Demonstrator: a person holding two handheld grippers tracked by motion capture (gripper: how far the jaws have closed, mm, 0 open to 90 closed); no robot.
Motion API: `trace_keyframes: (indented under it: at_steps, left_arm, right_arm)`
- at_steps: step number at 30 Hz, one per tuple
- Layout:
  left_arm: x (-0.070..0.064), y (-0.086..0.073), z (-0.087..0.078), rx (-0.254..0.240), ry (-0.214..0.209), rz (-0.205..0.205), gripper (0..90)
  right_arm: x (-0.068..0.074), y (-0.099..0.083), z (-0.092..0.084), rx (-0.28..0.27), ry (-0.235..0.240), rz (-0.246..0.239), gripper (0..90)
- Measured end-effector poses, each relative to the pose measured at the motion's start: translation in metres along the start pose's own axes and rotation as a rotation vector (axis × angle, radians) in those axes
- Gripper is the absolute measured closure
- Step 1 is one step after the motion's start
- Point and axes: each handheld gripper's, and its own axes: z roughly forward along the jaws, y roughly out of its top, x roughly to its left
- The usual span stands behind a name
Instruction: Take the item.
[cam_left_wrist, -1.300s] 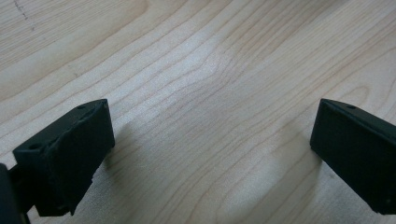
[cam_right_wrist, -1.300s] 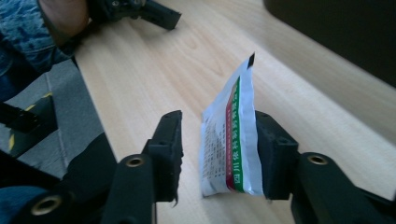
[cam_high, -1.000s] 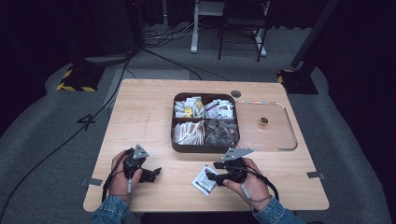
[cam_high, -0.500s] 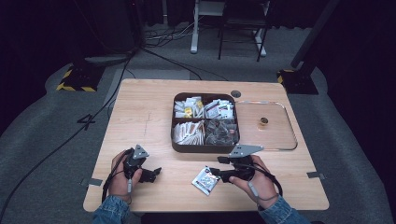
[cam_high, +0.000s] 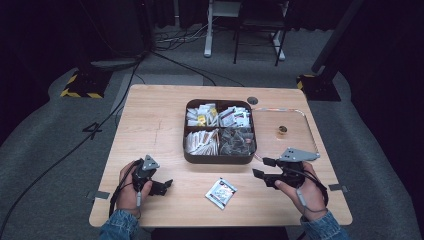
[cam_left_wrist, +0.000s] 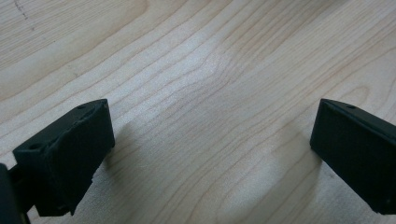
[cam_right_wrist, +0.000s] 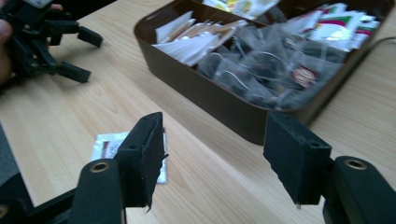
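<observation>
A white sachet (cam_high: 221, 192) with a red and green print lies flat on the wooden table (cam_high: 155, 125) near the front edge; it peeks out behind a jaw in the right gripper view (cam_right_wrist: 105, 145). My right gripper (cam_high: 264, 168) hovers to its right, pointing left, beside the brown box (cam_high: 220, 159). Its jaws have just been opening and stand apart with nothing between them (cam_right_wrist: 215, 126). My left gripper (cam_high: 165, 186) rests at the front left, open over bare wood (cam_left_wrist: 210, 112). It also appears far off in the right gripper view (cam_right_wrist: 70, 51).
The brown box (cam_right_wrist: 219, 105) has four compartments filled with several sachets and tea bags. To its right a clear tray (cam_high: 305, 125) holds a small round thing (cam_high: 282, 131). A cable hole (cam_high: 252, 100) sits behind the box.
My right gripper has drawn away from the sachet to the right and risen a little, its jaws wider apart. The sachet stays on the table. The left gripper has not moved.
</observation>
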Motion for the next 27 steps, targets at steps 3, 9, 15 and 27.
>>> trace_keyframes:
  at_steps: [3,9,15,27]
  left_arm:
    - [0.0,0.0,0.0,0.0,0.0,0.0,0.1]
    - [0.0,0.0,0.0,0.001,0.003,-0.002,0.1]
    - [0.0,0.0,0.0,-0.001,0.003,-0.008,0.1]
    - [0.002,0.006,0.005,-0.002,0.012,-0.014,0.1]
  right_arm:
    - [-0.009,-0.004,-0.007,-0.001,-0.031,0.016,35.6]
    - [-0.024,-0.011,-0.017,0.033,-0.075,0.032,33.9]
    - [-0.038,-0.02,-0.021,0.054,-0.112,0.064,33.9]
    - [-0.07,-0.05,-0.009,0.16,-0.182,0.09,31.0]
